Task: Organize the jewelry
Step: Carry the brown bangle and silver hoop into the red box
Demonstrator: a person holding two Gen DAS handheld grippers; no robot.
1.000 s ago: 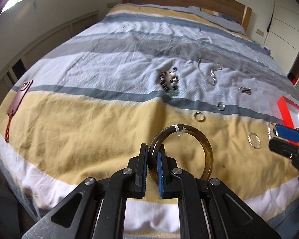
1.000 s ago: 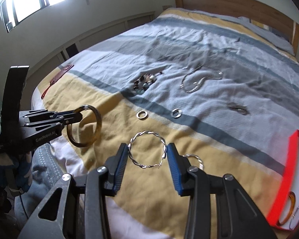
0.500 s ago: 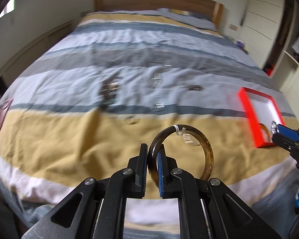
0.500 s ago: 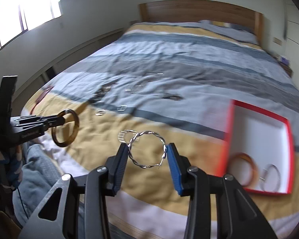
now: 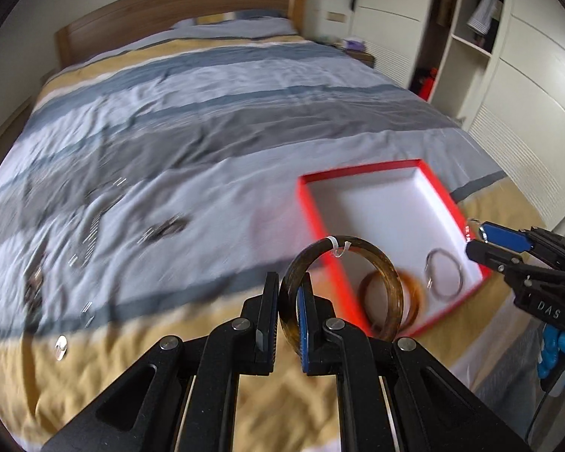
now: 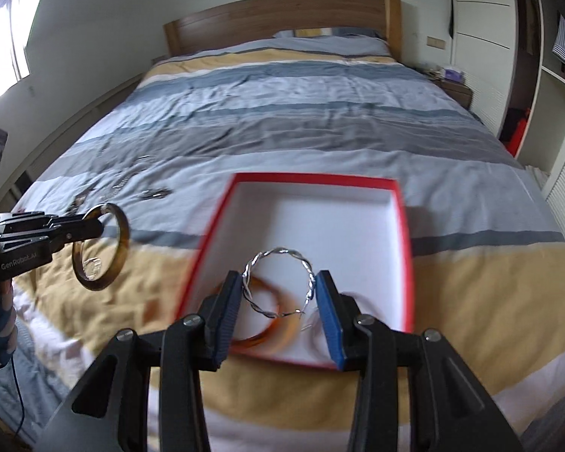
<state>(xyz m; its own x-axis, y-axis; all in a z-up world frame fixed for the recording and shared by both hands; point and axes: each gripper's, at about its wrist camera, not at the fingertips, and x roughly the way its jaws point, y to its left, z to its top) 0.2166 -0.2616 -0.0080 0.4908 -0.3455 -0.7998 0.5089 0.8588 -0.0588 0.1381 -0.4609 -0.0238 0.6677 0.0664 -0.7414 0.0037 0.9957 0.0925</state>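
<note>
both claws have swung right, from the loose jewelry to the red box (image 6: 405,233). left claw (image 5: 285,310) is clenched on a brown bangle (image 5: 390,290) beside it; right claw (image 6: 278,310) grasps a twisted silver bangle (image 6: 282,282) above it.

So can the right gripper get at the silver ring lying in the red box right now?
Probably not: the right gripper is shut on a twisted silver bangle, so its fingers are occupied above the silver ring in the red box.
</note>
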